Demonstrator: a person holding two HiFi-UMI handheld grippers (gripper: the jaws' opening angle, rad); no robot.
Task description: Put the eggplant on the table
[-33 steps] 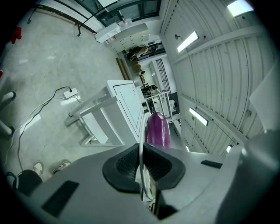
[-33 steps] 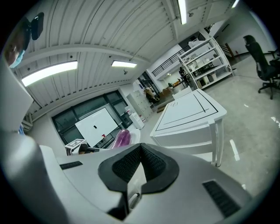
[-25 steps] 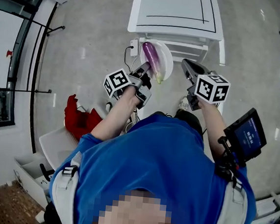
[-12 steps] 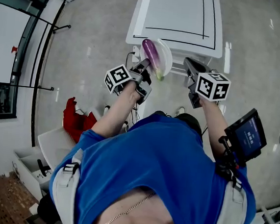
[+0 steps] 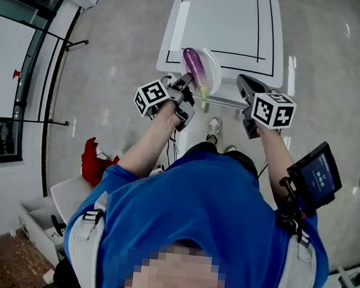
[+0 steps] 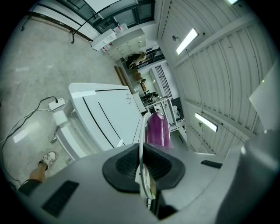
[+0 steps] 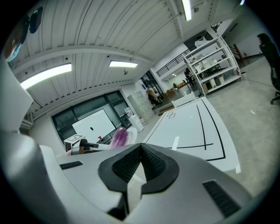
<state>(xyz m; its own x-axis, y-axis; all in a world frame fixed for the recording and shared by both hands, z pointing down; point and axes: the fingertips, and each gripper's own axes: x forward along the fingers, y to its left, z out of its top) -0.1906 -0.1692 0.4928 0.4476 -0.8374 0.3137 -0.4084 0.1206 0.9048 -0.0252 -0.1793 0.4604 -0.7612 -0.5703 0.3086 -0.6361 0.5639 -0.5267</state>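
A purple eggplant (image 5: 192,67) lies on a thin white plate (image 5: 213,72). My left gripper (image 5: 186,82) is shut on that plate's rim and holds it level just over the near edge of the white table (image 5: 229,25). In the left gripper view the plate rim (image 6: 141,140) runs edge-on between the pads, with the eggplant (image 6: 157,129) beyond them and the table (image 6: 109,118) below. My right gripper (image 5: 241,82) hovers to the right of the plate, shut, with nothing in it. Its own view shows the eggplant (image 7: 117,138) at left and the table (image 7: 188,127) ahead.
Black lines are taped on the tabletop. A red cloth (image 5: 94,162) and white drawers lie on the floor at lower left. A power strip with cable (image 6: 57,103) sits by the table's foot. The person's shoe (image 5: 213,126) is under the grippers. Shelving (image 7: 210,61) stands far behind.
The person has stepped toward the table: it now reaches under the plate's far side. Both grippers keep their grip and spacing. The red cloth has slid back in the view.
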